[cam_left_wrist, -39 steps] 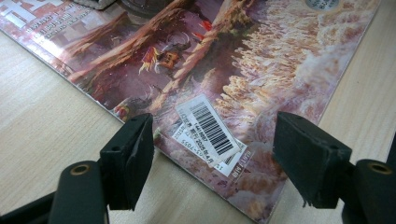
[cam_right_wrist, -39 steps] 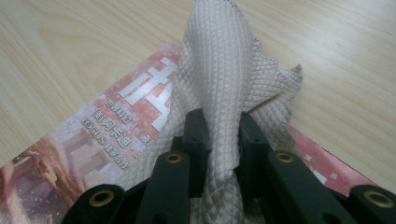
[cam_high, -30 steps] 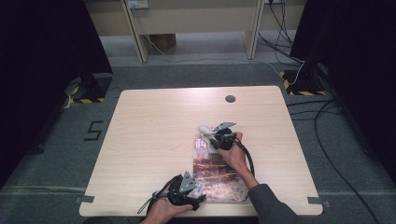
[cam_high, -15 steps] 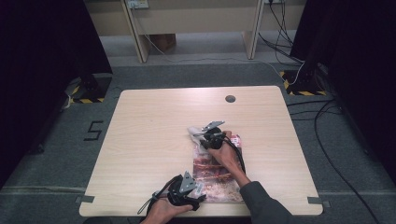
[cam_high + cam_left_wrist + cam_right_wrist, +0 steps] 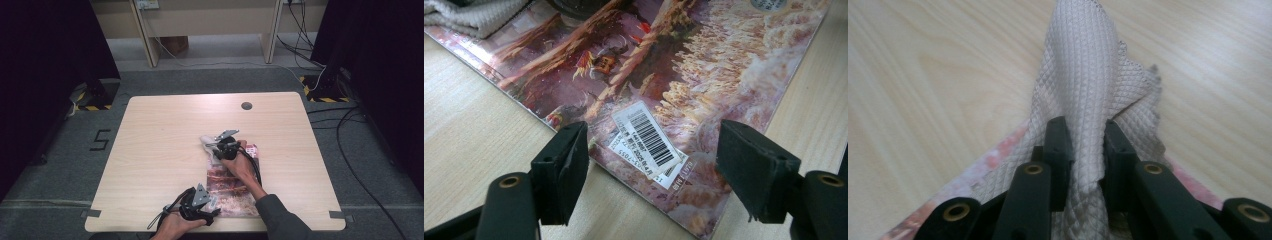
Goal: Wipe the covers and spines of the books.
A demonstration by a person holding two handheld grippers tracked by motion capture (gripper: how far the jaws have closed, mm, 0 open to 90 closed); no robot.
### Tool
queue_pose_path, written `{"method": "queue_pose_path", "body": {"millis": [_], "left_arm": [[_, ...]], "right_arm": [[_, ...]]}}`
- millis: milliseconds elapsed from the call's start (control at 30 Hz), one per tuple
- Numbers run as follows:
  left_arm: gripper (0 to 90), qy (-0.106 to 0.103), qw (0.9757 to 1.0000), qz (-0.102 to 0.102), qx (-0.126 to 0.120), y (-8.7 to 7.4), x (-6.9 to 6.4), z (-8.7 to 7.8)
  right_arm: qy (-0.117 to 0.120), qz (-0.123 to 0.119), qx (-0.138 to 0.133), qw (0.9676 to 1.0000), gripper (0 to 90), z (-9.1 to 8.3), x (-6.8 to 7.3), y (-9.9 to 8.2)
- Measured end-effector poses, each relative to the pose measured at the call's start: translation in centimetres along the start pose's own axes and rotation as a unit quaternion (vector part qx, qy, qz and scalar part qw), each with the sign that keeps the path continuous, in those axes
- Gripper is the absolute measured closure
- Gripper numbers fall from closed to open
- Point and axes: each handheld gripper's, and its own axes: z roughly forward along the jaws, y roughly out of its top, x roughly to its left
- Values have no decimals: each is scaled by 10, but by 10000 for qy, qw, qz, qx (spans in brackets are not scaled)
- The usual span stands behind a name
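A book with a painted reddish cover (image 5: 231,189) lies flat near the table's front edge. My right gripper (image 5: 216,144) is at the book's far left corner, shut on a pale quilted cloth (image 5: 207,140). In the right gripper view the cloth (image 5: 1088,65) bunches up between the jaws of that gripper (image 5: 1087,135) and drapes over the book's corner (image 5: 993,160) onto the wood. My left gripper (image 5: 212,203) stands open at the near left corner; in its own view the left gripper (image 5: 651,145) has its jaws on either side of a barcode sticker (image 5: 646,145) on the cover (image 5: 704,65).
The light wooden table (image 5: 165,130) has a round cable hole (image 5: 246,105) at the far middle. Desk legs (image 5: 148,35) stand behind the table. Cables (image 5: 350,125) run over the grey floor on the right.
My right gripper has slid the cloth leftward across the book's far end to its left corner. The left gripper has stayed put.
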Motion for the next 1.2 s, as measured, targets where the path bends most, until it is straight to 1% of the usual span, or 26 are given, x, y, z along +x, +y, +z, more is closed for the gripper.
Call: {"method": "queue_pose_path", "body": {"millis": [33,133,167,233,300,367,400,433,467,500,567,600,667,700,733,767,833,867,900,933,967,1033,1200], "left_arm": [[285,4,10000,2,-1,0,0,0],[284,-2,10000,-3,0,0,0,0],[284,-5,10000,-8,1,0,0,0],[284,2,10000,-1,-2,0,0,0],[284,-4,10000,-6,0,0,0,0],[284,3,10000,1,-1,0,0,0],[284,6,10000,5,-2,0,0,0],[284,6,10000,5,-3,0,0,0],[284,6,10000,5,-5,0,0,0],[284,4,10000,7,-7,0,0,0],[284,6,10000,7,-4,0,0,0],[284,7,10000,5,0,0,0,0],[282,8,10000,15,4,0,0,0],[282,10,10000,9,2,0,0,0],[282,12,10000,16,1,0,0,0],[282,13,10000,18,0,0,0,0],[282,17,10000,20,-1,0,0,0],[282,12,10000,15,-1,0,0,0],[282,14,10000,16,-2,0,-1,0],[282,14,10000,16,-2,0,-1,0],[282,18,10000,22,-3,0,-1,0],[282,21,10000,30,-3,0,-1,0],[282,18,10000,21,-8,0,-1,0]], "right_arm": [[49,-17,-6,10000,774,0,2,0],[217,-195,19,9996,774,-1,12,-2],[217,-195,19,9996,774,-1,12,-2],[302,-281,25,9991,774,-2,17,-3],[343,-324,51,9989,772,-3,20,-4],[376,-303,31,9988,771,-3,18,-4],[362,-275,37,9990,771,-4,17,-4],[211,-214,52,9995,772,-5,12,-4],[211,-214,52,9995,772,-5,12,-4],[133,-133,61,9998,771,-6,5,-6],[18,11,68,10000,771,-9,-1,-8],[18,11,68,10000,771,-9,-1,-8],[42,105,55,9999,772,-10,-4,-10],[32,61,55,10000,772,-11,-4,-10],[16,-12,63,10000,773,-11,-2,-10],[32,-25,69,10000,773,-12,0,-10],[116,-94,90,9998,773,-12,5,-11],[178,-149,78,9997,773,-12,8,-11],[341,-199,69,9992,773,-12,15,-12],[341,-199,69,9992,773,-12,15,-12],[363,-245,79,9990,773,-12,19,-12],[502,-352,106,9981,773,-12,27,-12],[536,-443,109,9975,772,-14,32,-14]]}}
